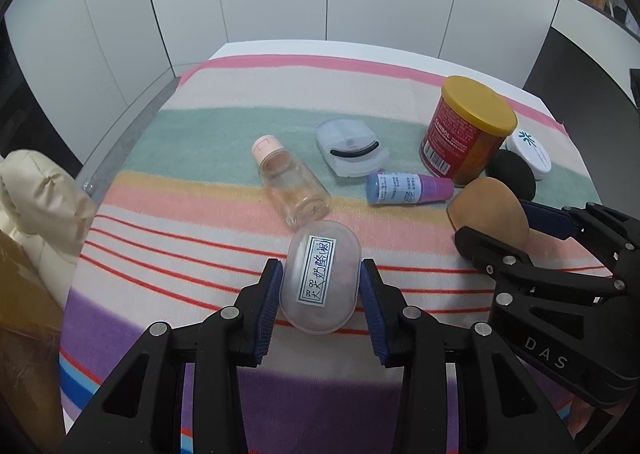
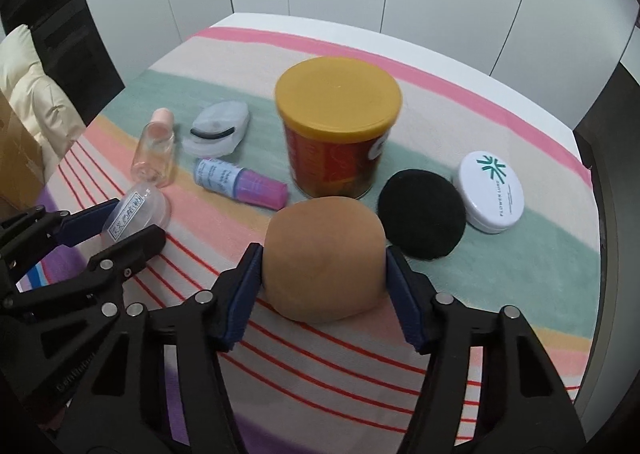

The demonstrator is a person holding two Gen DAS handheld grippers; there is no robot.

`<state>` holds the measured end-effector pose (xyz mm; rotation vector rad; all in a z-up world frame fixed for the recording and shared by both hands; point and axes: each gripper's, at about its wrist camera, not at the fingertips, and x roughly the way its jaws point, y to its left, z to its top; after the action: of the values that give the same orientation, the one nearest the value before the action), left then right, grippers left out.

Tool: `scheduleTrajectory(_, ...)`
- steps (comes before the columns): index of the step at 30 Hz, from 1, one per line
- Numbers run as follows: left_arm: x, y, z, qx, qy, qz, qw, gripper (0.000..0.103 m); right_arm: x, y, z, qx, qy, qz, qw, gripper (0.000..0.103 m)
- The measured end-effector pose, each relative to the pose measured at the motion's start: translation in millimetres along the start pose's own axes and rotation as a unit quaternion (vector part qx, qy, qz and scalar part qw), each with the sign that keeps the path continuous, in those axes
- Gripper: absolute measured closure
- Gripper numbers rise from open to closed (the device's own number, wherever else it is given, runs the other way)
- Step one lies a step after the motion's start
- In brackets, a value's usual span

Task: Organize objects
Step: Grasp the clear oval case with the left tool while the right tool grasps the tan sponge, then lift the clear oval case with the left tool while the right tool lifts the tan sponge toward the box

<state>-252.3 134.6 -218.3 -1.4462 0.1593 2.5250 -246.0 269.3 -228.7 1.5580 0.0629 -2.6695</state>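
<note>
While the oval plastic case (image 1: 319, 278) rests on the striped cloth (image 1: 224, 134), the left gripper (image 1: 322, 294) is clamped on its 2 smooth sides; a lift could let it slip. Beside it, the right gripper (image 2: 322, 278) squeezes the tan sponge (image 2: 324, 258), which touches the black puff (image 2: 422, 214) and yellow-lidded can (image 2: 336, 134); dragging may disturb both.
</note>
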Motion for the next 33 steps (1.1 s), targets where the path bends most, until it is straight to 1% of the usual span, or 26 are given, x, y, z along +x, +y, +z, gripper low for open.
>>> scheduleTrajectory(3, -2, 3, -3, -0.013, 0.005, -0.003, 0.9999, 0.063, -2, 3, 1, -0.004, -0.001, -0.003, 1.000, 0.047)
scheduleTrajectory(5, -4, 3, -5, -0.015, 0.009, -0.002, 0.9998, 0.063, -5, 0, 6, -0.003, 0.001, -0.003, 1.000, 0.047)
scheduleTrajectory(8, -12, 3, -7, -0.017, 0.011, -0.002, 0.9998, 0.063, -17, 6, 5, -0.009, 0.000, -0.006, 1.000, 0.047)
scheduleTrajectory(14, -48, 2, -6, -0.008, 0.001, 0.000, 1.0000, 0.063, -47, 9, 1, 0.005, -0.001, -0.006, 1.000, 0.047)
scheduleTrajectory(16, -61, 1, -5, -0.005, 0.002, -0.001, 1.0000, 0.063, -66, 1, -5, 0.009, -0.001, -0.007, 1.000, 0.047)
scheduleTrajectory(19, -81, -1, -4, -0.005, 0.004, -0.006, 1.0000, 0.063, -86, 0, -8, 0.022, -0.002, -0.003, 1.000, 0.047)
scheduleTrajectory(23, -111, -3, -5, -0.004, -0.004, -0.011, 0.9999, 0.063, -116, -4, -15, 0.039, -0.001, -0.005, 0.999, 0.047)
scheduleTrajectory(25, -126, -3, -9, -0.009, 0.000, -0.025, 0.9996, 0.063, -135, -6, -18, 0.049, -0.004, -0.004, 0.999, 0.047)
scheduleTrajectory(26, -131, -4, -9, -0.009, 0.000, -0.026, 0.9996, 0.063, -146, -7, -21, 0.051, -0.006, -0.004, 0.999, 0.047)
scheduleTrajectory(33, -199, -10, -14, -0.009, -0.026, -0.039, 0.9989, 0.063, -206, -5, -35, 0.052, -0.020, -0.006, 0.998, 0.047)
